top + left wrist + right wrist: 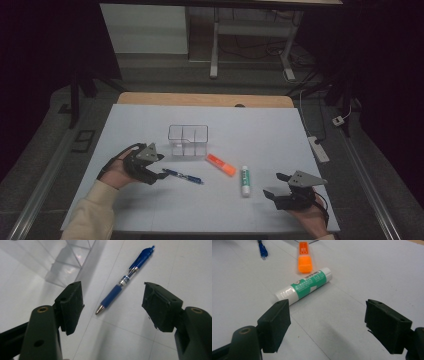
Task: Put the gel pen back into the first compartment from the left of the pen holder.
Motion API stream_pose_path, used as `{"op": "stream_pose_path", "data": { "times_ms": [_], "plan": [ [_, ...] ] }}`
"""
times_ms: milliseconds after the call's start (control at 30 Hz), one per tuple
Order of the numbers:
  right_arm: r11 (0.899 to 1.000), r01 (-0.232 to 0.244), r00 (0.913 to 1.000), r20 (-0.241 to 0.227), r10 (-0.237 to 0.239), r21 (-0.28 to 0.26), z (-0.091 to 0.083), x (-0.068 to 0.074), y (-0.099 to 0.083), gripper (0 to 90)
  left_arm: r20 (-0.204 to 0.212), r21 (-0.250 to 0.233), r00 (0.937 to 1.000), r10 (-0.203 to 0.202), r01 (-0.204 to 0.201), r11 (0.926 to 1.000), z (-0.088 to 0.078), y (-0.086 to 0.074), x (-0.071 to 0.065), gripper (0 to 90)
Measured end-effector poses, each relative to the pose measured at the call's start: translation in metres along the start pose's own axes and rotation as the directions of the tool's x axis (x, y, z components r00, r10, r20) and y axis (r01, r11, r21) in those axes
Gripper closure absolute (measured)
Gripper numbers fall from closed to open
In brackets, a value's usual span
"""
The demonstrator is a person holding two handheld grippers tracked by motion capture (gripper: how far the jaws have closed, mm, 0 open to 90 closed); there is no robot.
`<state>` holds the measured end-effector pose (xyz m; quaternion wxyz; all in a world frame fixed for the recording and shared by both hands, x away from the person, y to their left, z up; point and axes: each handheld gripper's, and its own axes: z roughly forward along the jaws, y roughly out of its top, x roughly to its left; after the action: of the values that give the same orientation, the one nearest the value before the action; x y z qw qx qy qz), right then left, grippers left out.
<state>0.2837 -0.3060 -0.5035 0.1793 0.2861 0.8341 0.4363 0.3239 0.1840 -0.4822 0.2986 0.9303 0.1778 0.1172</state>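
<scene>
A blue pen (183, 176) lies on the pale table cover, tip toward my left gripper (163, 166). In the left gripper view the pen (125, 280) rests just beyond the open jaws (112, 293), with nothing pinched. An orange highlighter (221, 164) and a white-and-green glue stick (245, 180) lie right of centre. My right gripper (271, 184) stands open to the right of the glue stick. In the right gripper view the glue stick (304, 285) lies ahead of the jaws (327, 306), apart from them, with the highlighter (304, 258) behind it.
A clear divided box (188, 140) stands at mid table, just beyond the pen; its corner (72, 257) is close to the left jaw. The pale cover (150, 125) spreads over a wooden tabletop. A power strip (318, 148) lies on the floor to the right.
</scene>
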Motion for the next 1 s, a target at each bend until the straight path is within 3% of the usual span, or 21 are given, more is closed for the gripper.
{"op": "stream_pose_path", "data": {
  "times_ms": [233,433,667,1000],
  "plan": [
    [1.0,-0.003,1.0,0.0,0.003,-0.002,0.0,0.0,0.0,19.7,0.029,0.072,0.9981,0.055,-0.057,0.9958,0.015,0.012,0.004,35.3],
    [1.0,-0.001,1.0,-0.003,0.001,0.009,0.001,-0.001,-0.001,19.7,0.061,0.134,0.9937,0.094,-0.102,0.9858,0.031,0.017,0.007,37.5],
    [1.0,-0.005,1.0,-0.006,0.005,0.012,0.003,-0.001,-0.001,19.7,0.077,0.168,0.9889,0.127,-0.139,0.976,0.044,0.018,0.007,39.1],
    [1.0,-0.005,1.0,-0.004,0.005,0.023,0.003,-0.002,-0.001,19.8,0.115,0.211,0.9725,0.202,-0.223,0.9517,0.055,0.021,0.01,51.5]
  ]
}}
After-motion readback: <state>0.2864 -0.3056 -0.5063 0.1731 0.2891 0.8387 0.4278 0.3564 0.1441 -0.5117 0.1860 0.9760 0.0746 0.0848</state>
